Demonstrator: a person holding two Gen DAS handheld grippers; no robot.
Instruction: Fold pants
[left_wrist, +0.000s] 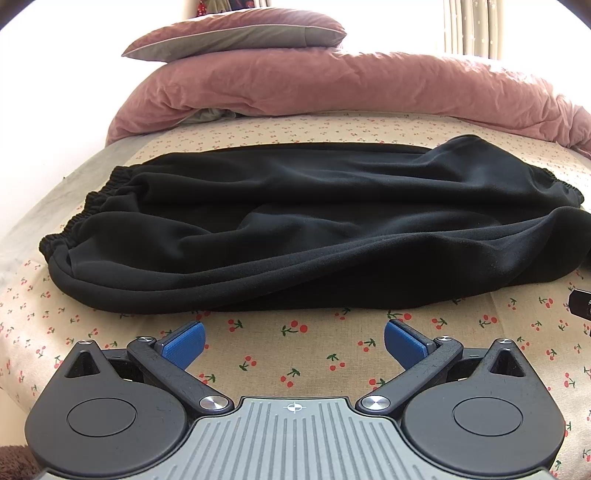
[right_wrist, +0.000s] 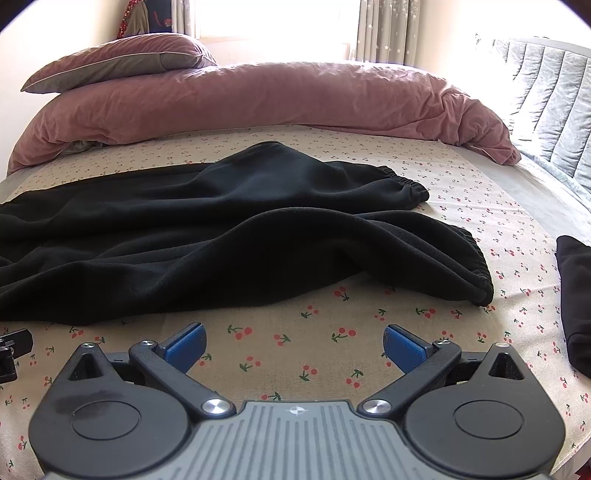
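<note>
I see my left hand-held gripper (left_wrist: 293, 343) spread wide and holding nothing, hovering over the cherry-print bed sheet (left_wrist: 314, 332); my right hand-held gripper (right_wrist: 293, 345) likewise gapes empty; the black pants (left_wrist: 295, 221) lie spread at twelve o'clock of both; a pink duvet (right_wrist: 258, 99) and pillow (right_wrist: 118, 59) sit beyond.

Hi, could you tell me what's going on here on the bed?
A person holds two grippers over a cherry-print sheet, about to fold black pants. The pants lie spread and rumpled, waistband to the left, cuffs to the right. The left gripper and right gripper are both open, just short of the near edge, touching nothing.
</note>
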